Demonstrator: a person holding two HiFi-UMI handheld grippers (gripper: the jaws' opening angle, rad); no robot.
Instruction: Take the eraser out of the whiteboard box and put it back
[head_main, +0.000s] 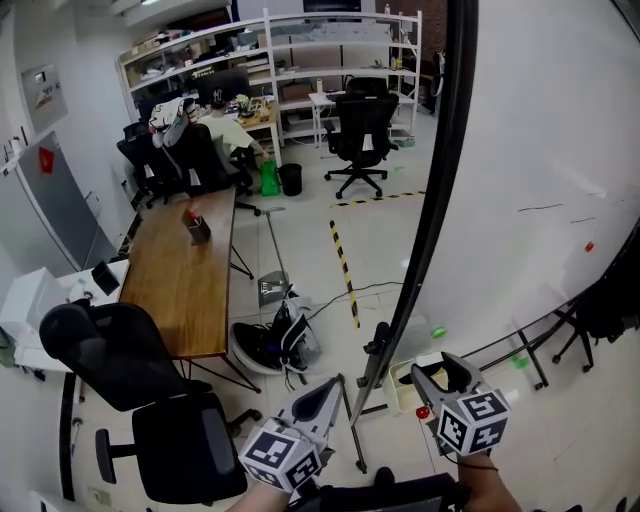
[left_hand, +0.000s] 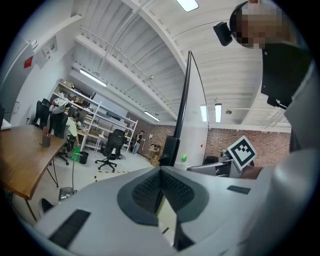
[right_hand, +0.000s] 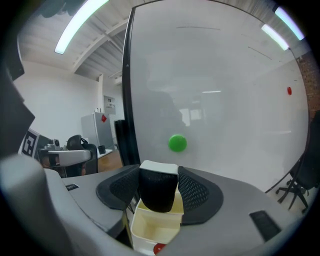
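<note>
The right gripper pinches the eraser by its two sides, pads pressing the black body. This holds it free just above the open top of the box, which hangs at the lower edge of the whiteboard. I judge it is lifted out and not yet put back. The left gripper is pressed together, empty, held aside. The eraser's white back points up, toward the whiteboard. Its long axis seems to follow the jaws, but the view foreshortens it.
</note>
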